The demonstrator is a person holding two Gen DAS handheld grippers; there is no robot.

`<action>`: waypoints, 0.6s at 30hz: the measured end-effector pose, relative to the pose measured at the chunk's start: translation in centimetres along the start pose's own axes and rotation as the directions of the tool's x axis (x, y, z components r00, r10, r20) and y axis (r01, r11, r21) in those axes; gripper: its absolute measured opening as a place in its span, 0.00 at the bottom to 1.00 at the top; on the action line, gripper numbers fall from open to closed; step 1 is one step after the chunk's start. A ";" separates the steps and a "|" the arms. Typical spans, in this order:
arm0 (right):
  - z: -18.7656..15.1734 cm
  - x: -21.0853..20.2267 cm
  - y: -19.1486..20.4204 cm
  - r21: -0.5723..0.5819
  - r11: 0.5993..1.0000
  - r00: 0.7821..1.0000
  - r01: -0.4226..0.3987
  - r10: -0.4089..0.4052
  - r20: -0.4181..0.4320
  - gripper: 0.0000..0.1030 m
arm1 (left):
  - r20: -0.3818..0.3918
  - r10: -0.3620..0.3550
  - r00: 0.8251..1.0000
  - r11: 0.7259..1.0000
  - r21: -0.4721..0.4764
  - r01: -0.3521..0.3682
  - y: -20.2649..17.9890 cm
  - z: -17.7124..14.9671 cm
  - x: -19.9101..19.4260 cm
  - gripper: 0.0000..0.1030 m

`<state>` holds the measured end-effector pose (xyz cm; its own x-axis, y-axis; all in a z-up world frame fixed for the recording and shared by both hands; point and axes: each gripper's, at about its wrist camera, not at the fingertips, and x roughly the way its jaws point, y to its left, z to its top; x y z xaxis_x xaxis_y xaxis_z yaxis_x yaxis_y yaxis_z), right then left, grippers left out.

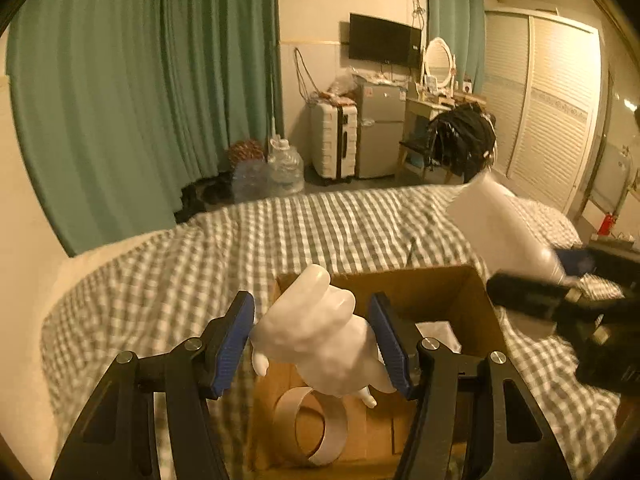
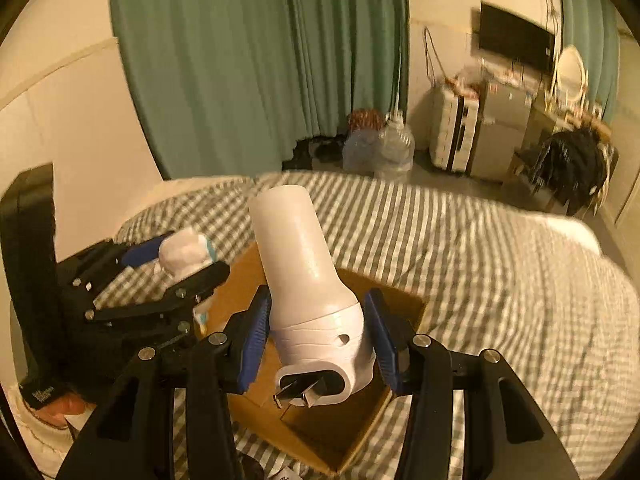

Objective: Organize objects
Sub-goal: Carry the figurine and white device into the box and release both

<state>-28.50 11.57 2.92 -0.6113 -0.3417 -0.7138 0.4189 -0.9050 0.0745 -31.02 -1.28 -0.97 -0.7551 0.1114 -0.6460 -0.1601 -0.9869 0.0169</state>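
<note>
Above the open brown cardboard box (image 1: 420,292) on the green-checked bed (image 1: 160,272), the left hand-held gripper (image 1: 312,344) pinches a white rabbit-shaped figurine (image 1: 320,340) between its blue pads, over the box's left rim. The right hand-held gripper (image 2: 318,344) clamps a white plug-in night lamp with a tall frosted dome (image 2: 304,280) above the box's middle. Inside the box lies a curled tan tape strip (image 1: 316,428), with bare floor around it.

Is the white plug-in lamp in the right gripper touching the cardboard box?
Apart. The left wrist view shows the plug-in lamp, held by the right gripper, in the air above the cardboard box.
</note>
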 end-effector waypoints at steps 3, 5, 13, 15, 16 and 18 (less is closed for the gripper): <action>-1.9 3.5 -1.1 0.031 0.999 0.995 -0.032 0.035 -0.094 0.45 | -0.054 -0.030 0.998 0.999 0.014 0.031 -0.5 -1.5 2.1 0.59; -3.1 5.2 -1.5 0.034 0.999 0.987 -0.038 0.043 -0.155 0.45 | -0.095 -0.050 0.994 0.999 0.016 0.052 -0.8 -2.6 3.4 0.59; -4.4 6.4 -1.9 0.059 0.997 0.976 -0.058 0.069 -0.207 0.46 | -0.148 -0.048 0.988 0.997 0.051 0.057 -2.4 -4.3 4.9 0.59; -4.7 6.3 -2.0 0.059 0.997 0.976 -0.057 0.068 -0.206 0.46 | -0.151 -0.051 0.987 0.997 0.056 0.060 -2.5 -4.6 4.9 0.59; -4.8 6.3 -1.9 0.061 0.996 0.976 -0.058 0.070 -0.207 0.46 | -0.153 -0.053 0.987 0.996 0.056 0.063 -2.4 -4.7 4.9 0.59; -5.0 6.5 -2.2 0.062 0.997 0.976 -0.054 0.066 -0.209 0.46 | -0.154 -0.054 0.987 0.997 0.052 0.063 -2.3 -5.1 5.0 0.61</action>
<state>-30.04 12.57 -5.37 -0.4283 -0.3400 -0.8373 0.4092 -0.8991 0.1558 -31.22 0.98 -8.13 -0.6384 0.1453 -0.7559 -0.2403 -0.9706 0.0164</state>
